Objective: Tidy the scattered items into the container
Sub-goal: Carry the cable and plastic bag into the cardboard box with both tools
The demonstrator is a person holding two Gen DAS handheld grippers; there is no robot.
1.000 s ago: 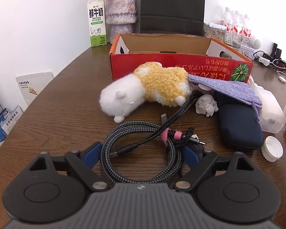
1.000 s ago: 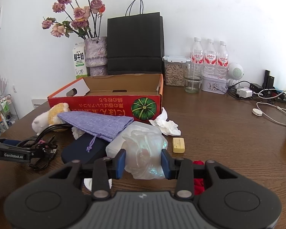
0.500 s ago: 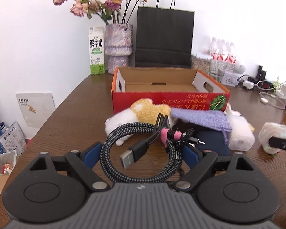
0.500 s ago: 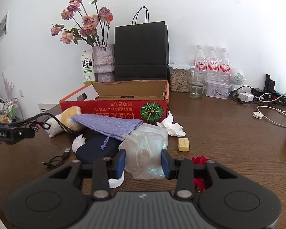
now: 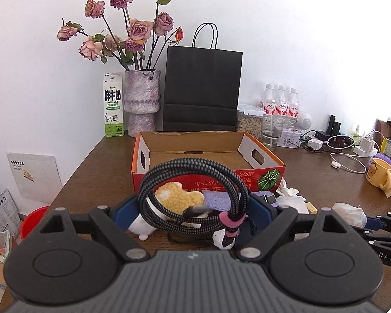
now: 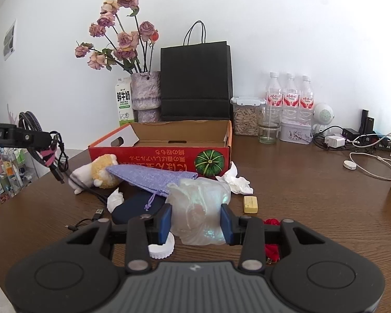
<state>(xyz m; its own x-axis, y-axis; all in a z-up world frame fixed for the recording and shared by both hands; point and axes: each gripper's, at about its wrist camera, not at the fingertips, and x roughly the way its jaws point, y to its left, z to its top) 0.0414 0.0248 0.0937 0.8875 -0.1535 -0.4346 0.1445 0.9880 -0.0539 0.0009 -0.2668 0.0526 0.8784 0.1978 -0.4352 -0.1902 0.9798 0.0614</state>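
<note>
My left gripper (image 5: 195,208) is shut on a coiled black braided cable (image 5: 195,169) with a pink tie and holds it in the air before the open red cardboard box (image 5: 208,180). It also shows in the right wrist view (image 6: 39,140). My right gripper (image 6: 195,224) is shut on a crumpled clear plastic bag (image 6: 198,208), lifted above the table. On the table by the box (image 6: 159,156) lie a yellow and white plush toy (image 6: 99,173), a purple pouch (image 6: 148,176), a dark case (image 6: 133,207), tissues (image 6: 234,181), a yellow eraser (image 6: 250,204), a white cap (image 6: 161,247) and a red item (image 6: 271,247).
Behind the box stand a vase of dried roses (image 6: 146,94), a milk carton (image 6: 123,104), a black paper bag (image 6: 195,80), jars and water bottles (image 6: 289,96). Chargers and cables (image 6: 357,140) and a yellow mug (image 5: 379,173) are at the right. A thin black cable (image 6: 88,219) lies near the case.
My left gripper has lifted the coiled cable off the table and risen well above it. My right gripper has lifted the plastic bag a little.
</note>
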